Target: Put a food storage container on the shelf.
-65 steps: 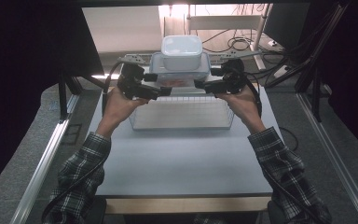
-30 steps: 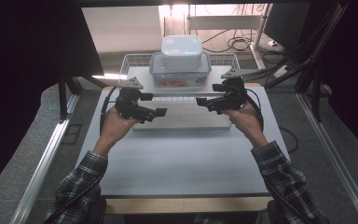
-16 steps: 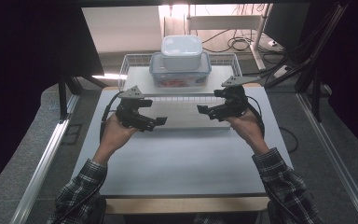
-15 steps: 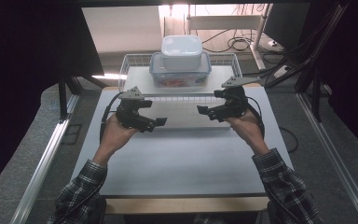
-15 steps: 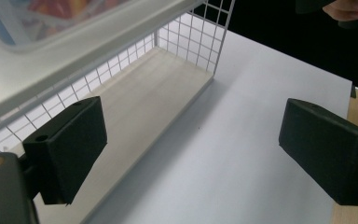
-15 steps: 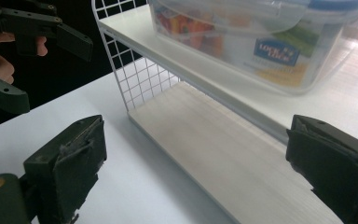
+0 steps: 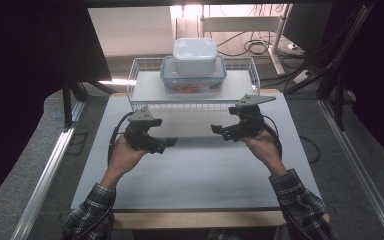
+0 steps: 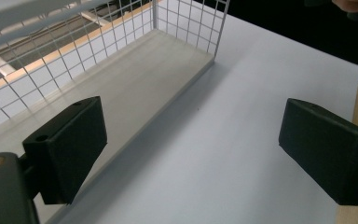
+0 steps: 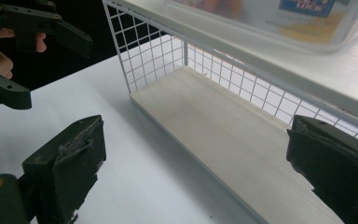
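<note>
A white wire rack (image 7: 195, 102) is seen at the 12 o'clock edge of the table (image 7: 200, 175), with a lower board (image 8: 135, 88) under its upper shelf (image 7: 150, 87). On the upper shelf a clear box (image 7: 194, 77) is set, and a smaller white box (image 7: 195, 52) is stacked on top of it; part of the clear box is also caught at the top of the right gripper view (image 9: 279, 21). The left gripper (image 7: 169, 144) is held at about 9 o'clock from the table's middle, just in front of the rack and apart from it, its jaws pointed toward 3 o'clock. The right gripper (image 7: 216, 131) is held at about 2 o'clock from the middle, jaws pointed toward 9 o'clock, near the rack's front edge. In each gripper view the two black jaws are spread wide, with nothing gripped between them. The rack's open front and lower board are seen beyond the jaws of the left gripper (image 8: 191, 163) and of the right gripper (image 9: 196, 172). The two grippers are kept well apart, with bare table between them.
</note>
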`<state>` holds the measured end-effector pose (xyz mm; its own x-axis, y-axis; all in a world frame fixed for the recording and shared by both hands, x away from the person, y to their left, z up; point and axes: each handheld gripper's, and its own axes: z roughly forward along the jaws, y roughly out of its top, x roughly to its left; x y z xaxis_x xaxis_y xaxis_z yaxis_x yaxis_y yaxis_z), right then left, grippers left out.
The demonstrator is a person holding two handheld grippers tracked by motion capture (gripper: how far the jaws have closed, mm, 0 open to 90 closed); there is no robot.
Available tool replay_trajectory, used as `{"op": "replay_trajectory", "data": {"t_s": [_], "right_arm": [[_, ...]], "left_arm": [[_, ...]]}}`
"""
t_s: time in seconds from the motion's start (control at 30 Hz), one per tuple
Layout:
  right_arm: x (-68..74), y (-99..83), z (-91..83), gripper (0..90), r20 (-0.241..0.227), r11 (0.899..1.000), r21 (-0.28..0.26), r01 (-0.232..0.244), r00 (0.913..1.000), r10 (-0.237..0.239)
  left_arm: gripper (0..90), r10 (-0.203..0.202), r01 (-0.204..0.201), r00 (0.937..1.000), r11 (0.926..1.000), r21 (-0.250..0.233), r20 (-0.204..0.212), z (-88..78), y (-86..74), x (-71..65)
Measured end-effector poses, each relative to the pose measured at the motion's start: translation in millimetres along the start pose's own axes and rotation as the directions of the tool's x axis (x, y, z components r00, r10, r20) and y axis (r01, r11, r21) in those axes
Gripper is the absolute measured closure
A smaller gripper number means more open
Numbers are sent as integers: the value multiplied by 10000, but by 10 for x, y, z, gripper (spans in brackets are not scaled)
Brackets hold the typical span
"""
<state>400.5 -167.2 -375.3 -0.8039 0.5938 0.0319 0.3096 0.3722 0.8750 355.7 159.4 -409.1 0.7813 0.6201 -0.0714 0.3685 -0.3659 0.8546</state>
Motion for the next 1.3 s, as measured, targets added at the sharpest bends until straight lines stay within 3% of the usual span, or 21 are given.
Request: {"op": "replay_trajectory", "data": {"t_s": [0.3,0.67,1.3], "right_arm": [[47,-178,39,50,-29,9997,219,77,10000,-77],[157,-313,37,31,16,9988,428,237,9997,-238],[240,-571,-64,11,276,9972,678,301,9991,-320]], "left_arm": [[76,-227,231,9996,9994,-243,149,37,-194,-46],[75,-261,260,9996,9995,167,53,91,-379,-89],[67,-369,372,9991,9992,144,-195,-20,-609,-166]]}}
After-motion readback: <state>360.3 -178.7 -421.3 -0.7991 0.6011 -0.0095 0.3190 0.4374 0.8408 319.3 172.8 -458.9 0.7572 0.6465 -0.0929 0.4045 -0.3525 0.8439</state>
